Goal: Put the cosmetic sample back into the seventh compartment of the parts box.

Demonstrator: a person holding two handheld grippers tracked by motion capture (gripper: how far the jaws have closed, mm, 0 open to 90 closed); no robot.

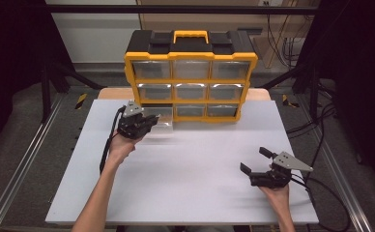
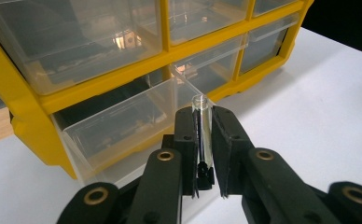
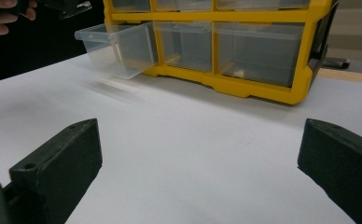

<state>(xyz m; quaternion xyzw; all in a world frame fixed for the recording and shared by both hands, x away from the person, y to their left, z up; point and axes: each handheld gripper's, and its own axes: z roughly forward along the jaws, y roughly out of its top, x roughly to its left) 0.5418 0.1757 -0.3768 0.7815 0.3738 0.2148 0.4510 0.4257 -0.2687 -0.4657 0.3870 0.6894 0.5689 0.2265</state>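
Glass vial [image 2: 201,133]: small, clear, black-capped; clamped upright between the jaws of the left gripper [image 2: 204,140], cap down near their base, open mouth just past their tips.

Drawer [image 2: 123,123]: clear plastic, pulled out of the bottom row, directly ahead of and below those jaws.

Organizer [image 1: 191,77]: yellow frame, black top, nine clear drawers, standing beyond the left jaws on the table [image 1: 190,169].

Right gripper [image 1: 258,162]: jaws spread wide, nothing between them, hovering low over bare white table, well apart from the organizer.
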